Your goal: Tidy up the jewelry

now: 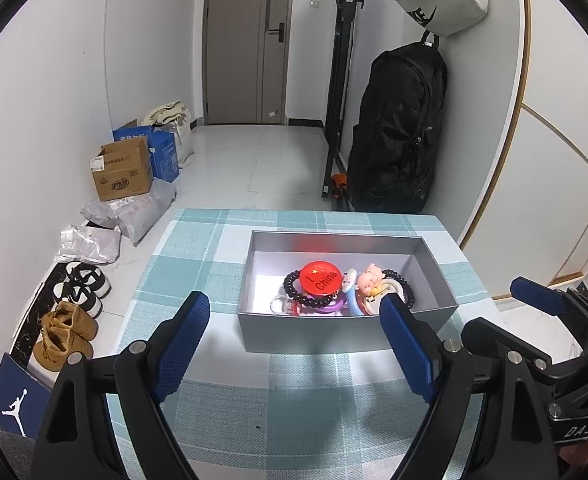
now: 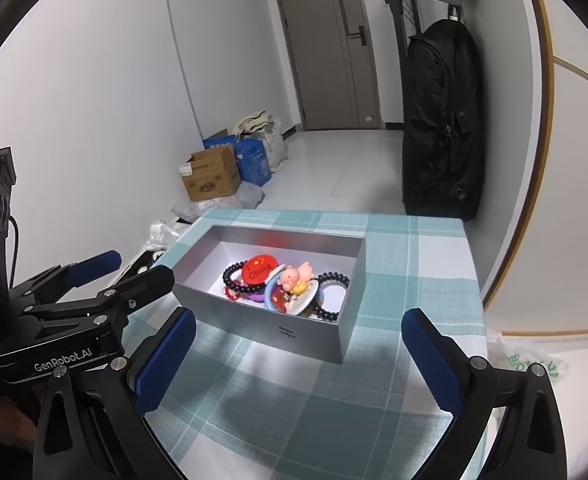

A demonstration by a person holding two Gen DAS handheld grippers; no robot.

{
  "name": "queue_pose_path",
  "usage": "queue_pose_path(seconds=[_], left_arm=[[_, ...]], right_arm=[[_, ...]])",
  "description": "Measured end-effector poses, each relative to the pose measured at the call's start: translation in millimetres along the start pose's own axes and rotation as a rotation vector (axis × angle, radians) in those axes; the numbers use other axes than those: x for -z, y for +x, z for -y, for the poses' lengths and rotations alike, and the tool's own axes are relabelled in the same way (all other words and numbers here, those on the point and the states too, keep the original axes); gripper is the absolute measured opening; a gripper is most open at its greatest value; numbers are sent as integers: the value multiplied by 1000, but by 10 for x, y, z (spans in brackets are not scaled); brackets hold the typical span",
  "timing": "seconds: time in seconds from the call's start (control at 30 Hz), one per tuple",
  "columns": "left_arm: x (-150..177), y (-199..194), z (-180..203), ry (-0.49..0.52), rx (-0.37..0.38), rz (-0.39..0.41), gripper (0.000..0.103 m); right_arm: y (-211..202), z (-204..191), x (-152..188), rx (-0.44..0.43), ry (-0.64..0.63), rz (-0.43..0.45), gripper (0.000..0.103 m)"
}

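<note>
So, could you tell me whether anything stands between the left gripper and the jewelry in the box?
Only the gray box's near wall stands between the open left gripper and the jewelry; the box has no lid, so from above nothing visible blocks it.

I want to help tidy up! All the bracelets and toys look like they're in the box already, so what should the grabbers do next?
Probably ease both back: the open left gripper and right gripper hold nothing, the trinkets lie in the grey box, and none shows on the checked cloth.

Bright, even room light — the shiny grey open box (image 1: 346,332) glows red and white inside. Soft shadows fall toward six o'clock. Edges bend round, corners go black.
</note>
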State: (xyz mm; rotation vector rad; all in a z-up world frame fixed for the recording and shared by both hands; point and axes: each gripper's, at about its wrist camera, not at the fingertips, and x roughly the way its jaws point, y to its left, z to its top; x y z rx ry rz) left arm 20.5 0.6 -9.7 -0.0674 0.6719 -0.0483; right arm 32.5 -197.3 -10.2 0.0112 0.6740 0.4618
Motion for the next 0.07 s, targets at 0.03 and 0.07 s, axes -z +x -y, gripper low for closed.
queue_pose_path(seconds=[0.03,0.07], left_arm=[[1,6,-4,-1,-2,0,84],[3,16,-12,-5,-4,-4,84]], right_arm=[[2,-3,2,2,-1,1,103],[0,-3,2,4,-2,0,103]])
